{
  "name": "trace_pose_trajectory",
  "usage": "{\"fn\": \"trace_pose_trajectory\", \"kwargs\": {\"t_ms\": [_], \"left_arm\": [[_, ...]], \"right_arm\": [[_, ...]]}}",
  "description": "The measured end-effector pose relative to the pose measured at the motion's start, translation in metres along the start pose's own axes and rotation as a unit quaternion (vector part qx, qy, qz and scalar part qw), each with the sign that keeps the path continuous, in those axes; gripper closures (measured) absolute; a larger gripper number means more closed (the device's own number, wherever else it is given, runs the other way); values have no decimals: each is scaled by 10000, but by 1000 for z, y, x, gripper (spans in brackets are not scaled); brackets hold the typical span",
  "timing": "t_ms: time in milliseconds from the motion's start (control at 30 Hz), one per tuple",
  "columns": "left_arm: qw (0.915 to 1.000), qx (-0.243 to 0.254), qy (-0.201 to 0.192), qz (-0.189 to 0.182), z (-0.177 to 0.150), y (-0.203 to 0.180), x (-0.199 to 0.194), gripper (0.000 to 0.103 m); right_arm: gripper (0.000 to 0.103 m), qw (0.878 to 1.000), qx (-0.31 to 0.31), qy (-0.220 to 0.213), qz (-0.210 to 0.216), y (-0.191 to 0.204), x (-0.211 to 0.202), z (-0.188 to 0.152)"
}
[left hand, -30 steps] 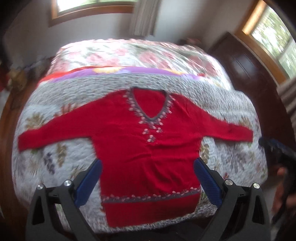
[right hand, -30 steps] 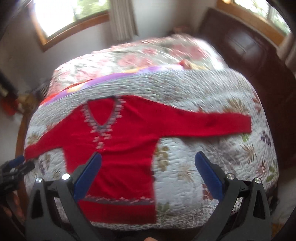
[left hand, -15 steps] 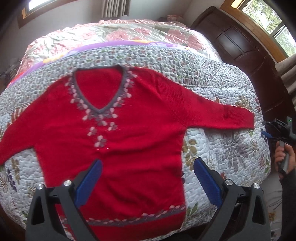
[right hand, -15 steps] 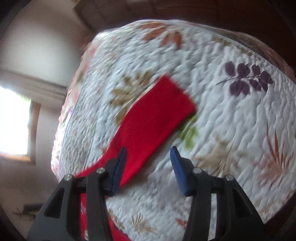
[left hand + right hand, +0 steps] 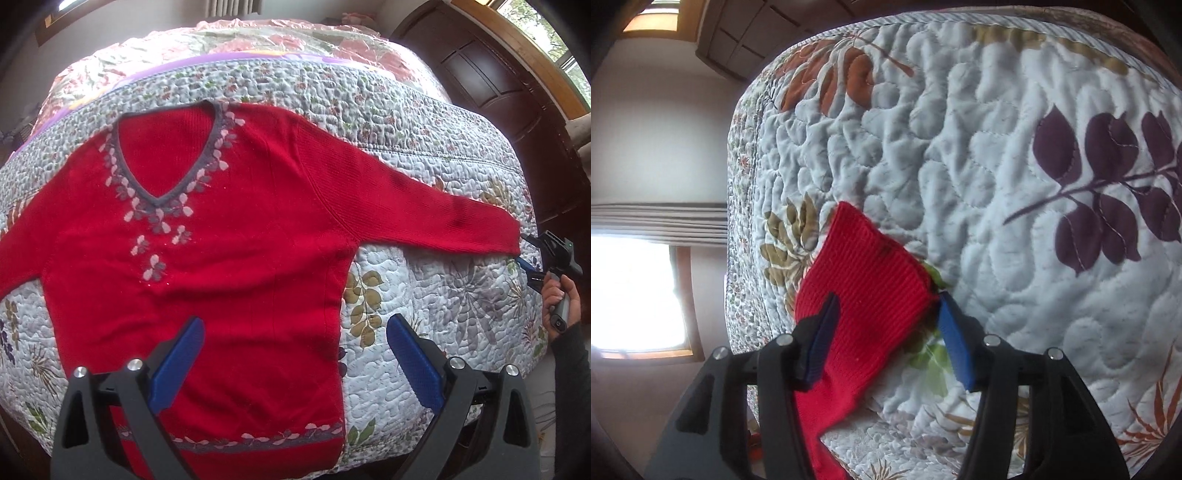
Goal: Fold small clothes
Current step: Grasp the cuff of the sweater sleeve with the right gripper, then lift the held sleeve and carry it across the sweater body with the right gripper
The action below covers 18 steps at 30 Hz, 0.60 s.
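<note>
Quilted bedding with leaf and flower prints covers the bed (image 5: 436,306), and a red sweater (image 5: 229,258) lies face up on it, sleeves spread out to either side.

Closest to the left gripper (image 5: 295,363), whose blue pads stand wide apart with nothing between them, are the sweater's lower body and its patterned hem band (image 5: 258,439); the right pad hangs over bare quilt just past the sweater's side edge. Beyond the pads come the embroidered V-neck (image 5: 162,162) and, far off toward the right, the sleeve end, with the right gripper (image 5: 532,258) and the hand (image 5: 559,295) holding it just beside that cuff.

The change is on the right. A second ago that gripper looked over the whole bed from a distance with its pads wide; half a second ago it was closing on the sleeve end; now the right gripper (image 5: 886,328) has the cuff (image 5: 864,273) lying between its pads, which are narrowed but not yet pressed onto the knit. One pad sits at the cuff's left edge, the other at its corner, with quilt stretching away beyond. The left gripper has meanwhile moved in lower over the body.

My reading: the approach is over and the first fold is about to start, likely pinching this cuff and carrying the sleeve across the chest. No fold has been made yet.
</note>
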State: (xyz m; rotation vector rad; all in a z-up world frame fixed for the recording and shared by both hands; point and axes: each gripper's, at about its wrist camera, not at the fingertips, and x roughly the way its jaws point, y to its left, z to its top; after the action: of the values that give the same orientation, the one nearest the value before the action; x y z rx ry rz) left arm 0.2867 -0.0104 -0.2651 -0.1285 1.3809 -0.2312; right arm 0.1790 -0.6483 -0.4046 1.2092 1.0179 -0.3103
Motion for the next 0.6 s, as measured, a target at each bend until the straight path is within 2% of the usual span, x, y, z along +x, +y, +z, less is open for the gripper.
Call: {"fn": "trace_pose_trajectory", "kwargs": {"t_ms": [33, 100, 167, 400, 600], "left_arm": [[10000, -21, -22, -4, -1, 0, -1, 4], [9999, -98, -50, -25, -2, 2, -2, 4], [9996, -285, -46, -79, -3, 7, -4, 4], [9980, -602, -184, 55, -10, 32, -24, 4], [9944, -988, -354, 148, -20, 68, -49, 4]], "right_arm": [[51, 10000, -5, -20, 29, 0, 1, 1], [65, 10000, -9, -17, 96, 1, 3, 2], [96, 9997, 58, 60, 225, -2, 5, 3], [97, 9995, -215, -68, 217, 24, -4, -5], [97, 9965, -779, -234, 202, 80, -27, -26]]}}
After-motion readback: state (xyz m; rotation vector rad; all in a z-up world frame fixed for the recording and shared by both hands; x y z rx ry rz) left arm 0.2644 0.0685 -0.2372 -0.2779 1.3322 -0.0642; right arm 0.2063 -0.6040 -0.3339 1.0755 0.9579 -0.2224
